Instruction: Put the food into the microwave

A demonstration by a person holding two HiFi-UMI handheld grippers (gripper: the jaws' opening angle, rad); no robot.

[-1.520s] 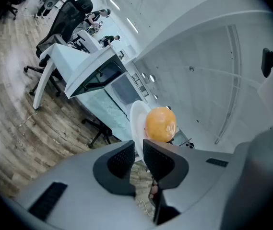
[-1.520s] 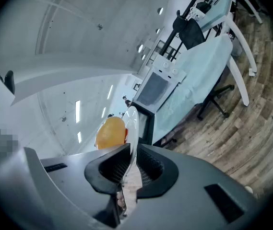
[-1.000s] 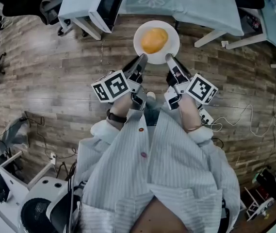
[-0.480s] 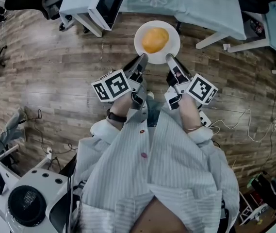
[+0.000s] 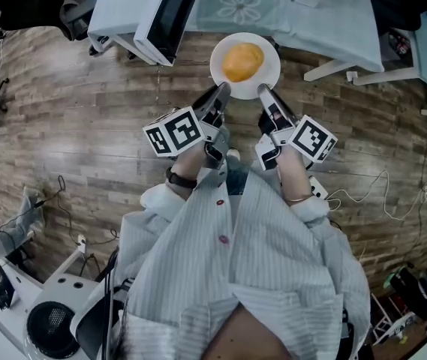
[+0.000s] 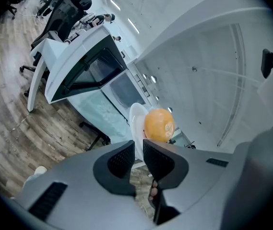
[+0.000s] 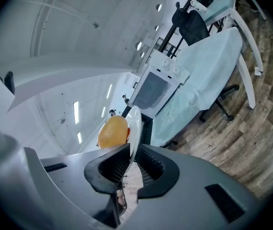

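- The left tongs (image 5: 223, 88) and the right tongs (image 5: 262, 90) are each closed to a narrow gap on the near rim of one white plate (image 5: 269, 70). They grip side by side, and each gripper view shows the thin rim running down between that pair's pads.
- Compared with a second ago, both holds look the same and the plate sits the same way ahead of the tips. The dark-fronted appliance (image 5: 169, 13) beyond the surface's left end now shows larger and reaches lower in the head view. The gear on the floor (image 5: 85, 111) at lower left has shifted.
- The food (image 5: 242, 61) is a smooth, rounded orange-yellow lump resting near the middle of the plate. It is well clear of the rim and of both tips.
- The plate is held in the air over the wooden floor, just at the near edge of the surface (image 5: 333, 13), which wears a pale blue cloth (image 5: 239, 6) with a flower print.
- In the right gripper view a white microwave (image 7: 154, 89) with a grey window and two knobs stands towards the far edge of the surface, beyond the plate.
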